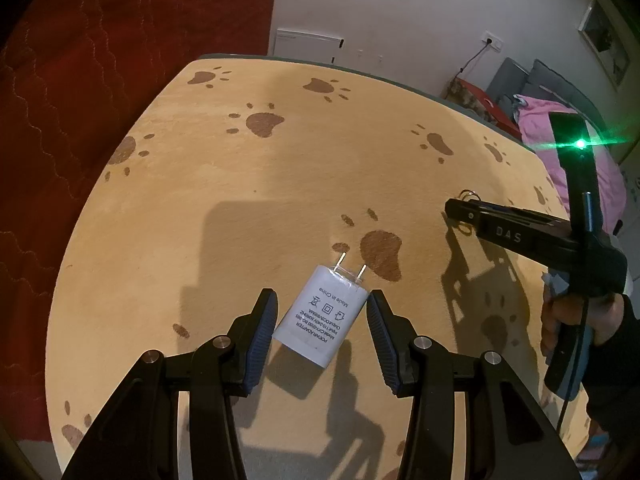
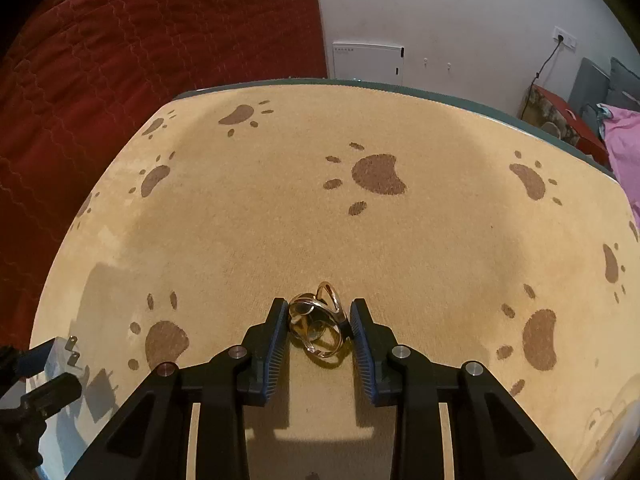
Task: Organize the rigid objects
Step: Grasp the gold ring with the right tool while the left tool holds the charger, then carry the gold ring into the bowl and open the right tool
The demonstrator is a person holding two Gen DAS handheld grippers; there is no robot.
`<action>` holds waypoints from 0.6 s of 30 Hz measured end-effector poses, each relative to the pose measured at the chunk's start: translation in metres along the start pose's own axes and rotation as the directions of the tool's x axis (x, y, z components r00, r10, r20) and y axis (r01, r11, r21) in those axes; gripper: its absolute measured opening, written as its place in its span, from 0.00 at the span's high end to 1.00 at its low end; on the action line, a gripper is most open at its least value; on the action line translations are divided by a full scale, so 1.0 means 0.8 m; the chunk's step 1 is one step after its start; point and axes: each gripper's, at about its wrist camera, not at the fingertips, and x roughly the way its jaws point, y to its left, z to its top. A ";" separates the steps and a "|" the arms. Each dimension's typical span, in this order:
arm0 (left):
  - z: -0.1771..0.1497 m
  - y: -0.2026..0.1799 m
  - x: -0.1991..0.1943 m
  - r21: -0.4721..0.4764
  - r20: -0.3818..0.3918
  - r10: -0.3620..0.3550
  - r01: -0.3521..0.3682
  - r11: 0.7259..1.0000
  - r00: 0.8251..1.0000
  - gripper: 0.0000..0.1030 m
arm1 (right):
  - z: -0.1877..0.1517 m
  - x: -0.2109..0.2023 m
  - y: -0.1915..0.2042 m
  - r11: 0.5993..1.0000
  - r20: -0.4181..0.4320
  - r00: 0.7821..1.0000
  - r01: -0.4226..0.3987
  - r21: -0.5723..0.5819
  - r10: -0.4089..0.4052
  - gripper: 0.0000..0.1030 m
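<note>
Closest in on the left wrist cam, the left gripper [image 1: 322, 312] is clamped on a white power adapter [image 1: 320, 316], which sits tilted between the ribbed pads [image 1: 262, 332] with its two metal prongs poking out away from the camera. The label side faces up, text upside down from this view.

On the right wrist cam, the right gripper [image 2: 320, 322] is closed in on a bunch of linked metal rings [image 2: 318, 326], silver and gold-ish, with both pads touching the cluster at the sides. The rings look like they're resting on the surface [image 2: 360, 240], a tan mat with brown paw prints.

From the left cam you can see the right gripper out to the side, well apart from the adapter, with the person's hand [image 1: 576, 328] wrapped around its handle and a green light glaring on top.

Past the surface's far edge: a red quilted bedspread [image 2: 140, 40], a white wall [image 2: 440, 12] and a pink cloth [image 1: 576, 148].
</note>
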 end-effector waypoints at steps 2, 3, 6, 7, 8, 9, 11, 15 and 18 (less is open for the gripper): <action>0.000 -0.001 -0.001 0.003 0.000 -0.002 0.002 1.000 1.000 0.54 | -0.001 -0.003 0.000 1.000 0.003 1.000 -0.003 0.003 0.003 0.67; 0.000 -0.002 -0.001 0.007 0.000 -0.003 0.003 1.000 1.000 0.54 | -0.002 -0.005 -0.001 1.000 0.006 1.000 -0.004 0.005 0.004 0.67; 0.000 -0.008 -0.002 0.012 0.002 -0.006 0.006 1.000 1.000 0.54 | -0.005 -0.011 -0.001 1.000 0.010 1.000 -0.006 0.011 0.005 0.67; 0.000 -0.010 -0.004 0.014 0.002 -0.006 0.006 1.000 1.000 0.54 | -0.007 -0.013 -0.001 1.000 0.011 1.000 -0.006 0.011 0.005 0.67; 0.000 -0.011 -0.004 0.015 0.003 -0.007 0.007 1.000 1.000 0.54 | -0.007 -0.015 -0.002 1.000 0.012 1.000 -0.005 0.012 0.005 0.67; -0.001 -0.013 -0.005 0.016 0.003 -0.007 0.007 1.000 1.000 0.54 | -0.008 -0.017 -0.002 1.000 0.013 1.000 -0.005 0.012 0.005 0.67; -0.002 -0.017 -0.007 0.018 0.003 -0.008 0.008 1.000 1.000 0.54 | -0.011 -0.023 -0.004 1.000 0.017 1.000 -0.006 0.013 0.005 0.67; -0.006 -0.026 -0.012 0.023 0.004 -0.009 0.009 1.000 1.000 0.54 | -0.017 -0.034 -0.008 1.000 0.022 1.000 -0.003 0.013 0.002 0.67; -0.010 -0.034 -0.016 0.030 0.005 -0.007 0.007 1.000 1.000 0.54 | -0.021 -0.043 -0.011 1.000 0.028 1.000 -0.004 0.018 0.003 0.67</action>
